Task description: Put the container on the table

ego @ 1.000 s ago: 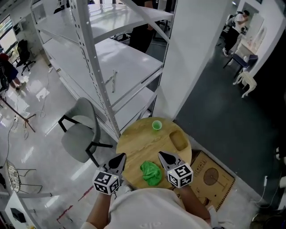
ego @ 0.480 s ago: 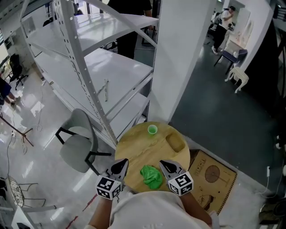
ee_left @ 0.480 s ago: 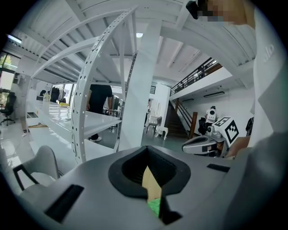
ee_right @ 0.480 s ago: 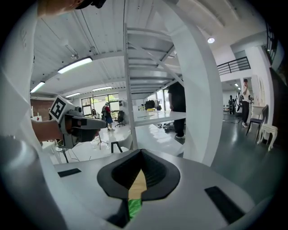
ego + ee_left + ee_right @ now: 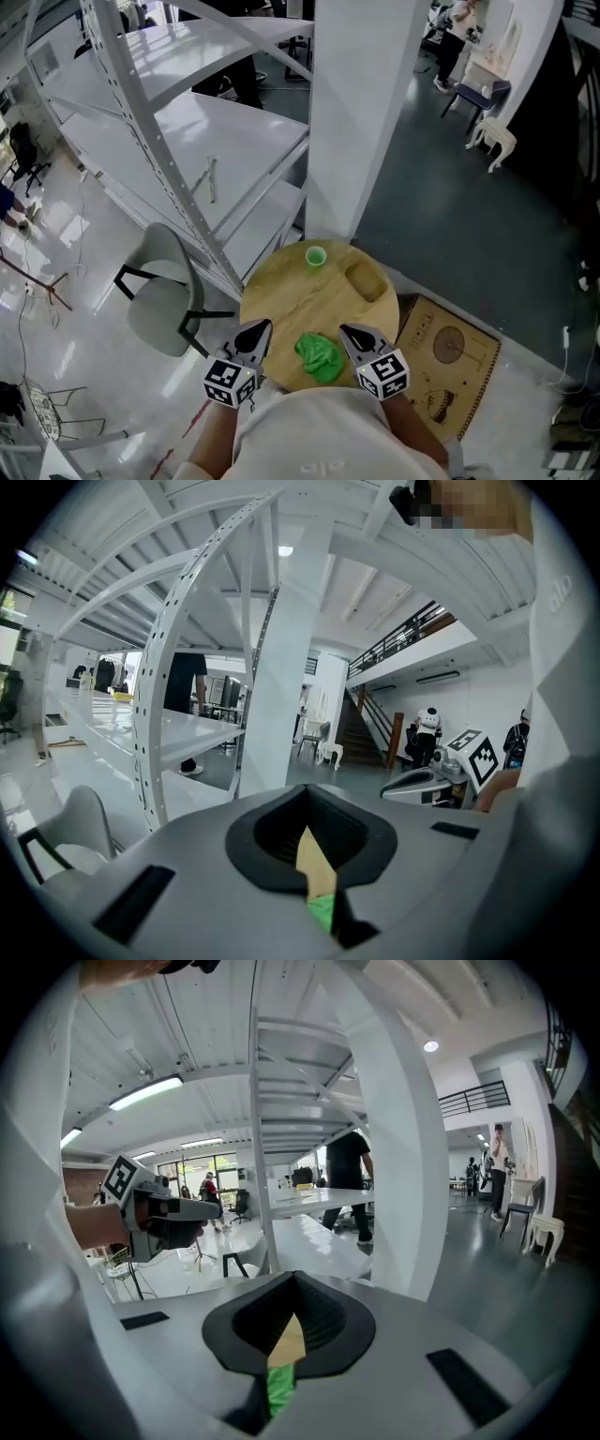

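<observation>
Looking down at a round wooden table (image 5: 281, 300); holding both tongs low at its near edge. Got the left tongs (image 5: 254, 332) pressed together with nothing pinched, just a sliver of table wood and a bit of green showing through the slit. Same deal with the right tongs (image 5: 353, 335); pressed together, empty.

Can spot a crumpled green cloth (image 5: 319, 356) lying on the table right between the two tongs, closer to the right one; can't tell if touching. Found the tan container (image 5: 367, 280) already sitting on the table, ahead of the right tongs and a touch to the outer side; well clear of the tips and not touching the cloth. Also got a small green cup (image 5: 315, 255) standing upright near the far edge, farther out than the container, roughly straight ahead of the gap between the tongs.

Out past the left tongs, seeing a grey chair (image 5: 159, 314) on the floor just beside the table, plus a white metal shelf rack (image 5: 234, 131) beyond it. Straight ahead past the cup, a big white pillar (image 5: 361, 112). Down on the floor off to the side of the right tongs, a brown cardboard sheet (image 5: 450, 352) with circles printed on it, lying next to the table.
</observation>
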